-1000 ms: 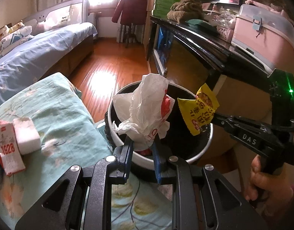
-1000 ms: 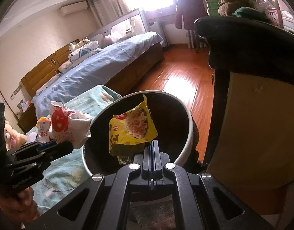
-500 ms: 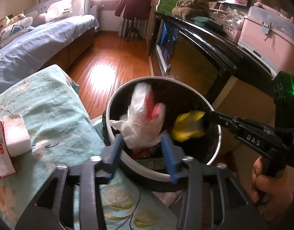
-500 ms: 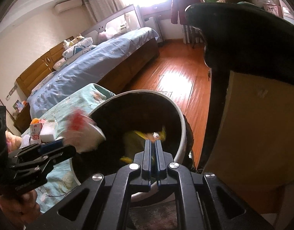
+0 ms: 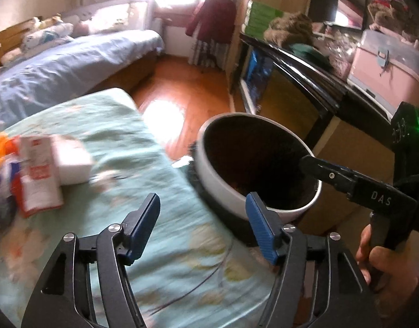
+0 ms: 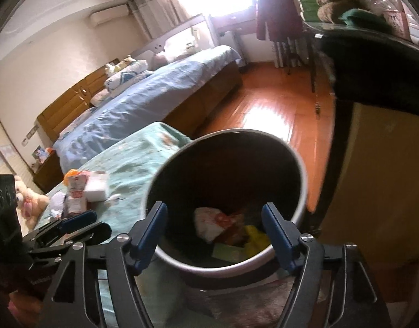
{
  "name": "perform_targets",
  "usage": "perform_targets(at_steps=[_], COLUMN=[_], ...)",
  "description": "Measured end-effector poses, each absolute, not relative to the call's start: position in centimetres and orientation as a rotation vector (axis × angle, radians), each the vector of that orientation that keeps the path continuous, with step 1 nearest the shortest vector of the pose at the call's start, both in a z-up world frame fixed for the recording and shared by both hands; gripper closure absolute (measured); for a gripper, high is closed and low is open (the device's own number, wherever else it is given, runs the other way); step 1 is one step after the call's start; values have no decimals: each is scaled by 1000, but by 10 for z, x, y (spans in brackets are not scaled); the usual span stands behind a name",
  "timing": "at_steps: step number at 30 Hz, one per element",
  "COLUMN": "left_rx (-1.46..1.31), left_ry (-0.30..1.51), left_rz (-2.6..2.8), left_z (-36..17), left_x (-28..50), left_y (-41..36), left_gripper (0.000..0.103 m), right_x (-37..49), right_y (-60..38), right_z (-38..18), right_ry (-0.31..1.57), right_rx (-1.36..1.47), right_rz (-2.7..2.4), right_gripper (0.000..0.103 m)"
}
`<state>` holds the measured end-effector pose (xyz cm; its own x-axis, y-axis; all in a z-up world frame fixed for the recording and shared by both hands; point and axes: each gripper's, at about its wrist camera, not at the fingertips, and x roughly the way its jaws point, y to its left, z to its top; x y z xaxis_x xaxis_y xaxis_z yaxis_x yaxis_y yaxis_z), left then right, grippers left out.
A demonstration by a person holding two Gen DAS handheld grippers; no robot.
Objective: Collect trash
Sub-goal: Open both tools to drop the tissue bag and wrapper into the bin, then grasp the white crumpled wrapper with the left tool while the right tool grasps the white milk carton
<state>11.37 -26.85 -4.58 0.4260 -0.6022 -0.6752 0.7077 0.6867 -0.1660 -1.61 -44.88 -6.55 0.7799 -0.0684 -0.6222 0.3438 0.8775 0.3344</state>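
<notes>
1. Left wrist view. The left gripper has just been opening; its blue-padded jaws stand apart with nothing between them, above the green floral bedspread.
2. The trash bin, white outside and dark inside, stands just beside the bed edge, ahead and to the right of the left gripper. Its contents are mostly hidden in shadow from this side.
3. The right gripper reaches in from the right, held by a hand, its tips over the bin's mouth.
4. On the bedspread at left lie a red-and-white carton and a white block, touching one another; this area is blurred.
5. A black tabletop overhangs just behind the bin, bearing a pink case.
6. Right wrist view. The right gripper has just been opening; its jaws are spread and empty, directly over the bin.
7. Inside the bin lie a white wrapper with red print and a yellow packet, among other scraps.
8. The left gripper sits at lower left over the bedspread; its jaws are seen edge-on here. The carton and block lie beyond it.
9. A bed with blue cover and wooden floor fill the background.
</notes>
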Motion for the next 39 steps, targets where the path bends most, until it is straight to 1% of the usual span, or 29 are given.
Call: perform_targets(at_steps=[1,4,8,12,16,20,23,28,39], left_rx=[144,133,105,87,73,78,69,27,8], left_ry=[759,729,704,695,680,665,649,680,695], left_rz=[-796,-717,-632,-540,-465,-397,-348,-310,-230], left_z=[-44,-41,-39,-41,-46,-51,-54,-60,-63], left_x=[113,115,121,127,131,133,134,139,151], left_y=[-256,-229,-193,-160,-128,-103,-85,-55,-16], left_gripper=[35,27,24,20,19,12,12,12,12], right_x=[-15,-9,-1,5,12,20,27,39,76], right_y=[-443,-427,-406,-386,-367,-346,-330,-304,-258], right_z=[-65,-62,-61,-61,-63,-66,-67,-69,-77], right_ry=[637,631,638,643,651,667,678,700,738], right_rx=[456,454,447,456,456,459,451,432,411], right_rz=[-217,-183,-139,-95,-57,-13,17,65,155], right_gripper=[26,24,22,17,15,13,13,13,13])
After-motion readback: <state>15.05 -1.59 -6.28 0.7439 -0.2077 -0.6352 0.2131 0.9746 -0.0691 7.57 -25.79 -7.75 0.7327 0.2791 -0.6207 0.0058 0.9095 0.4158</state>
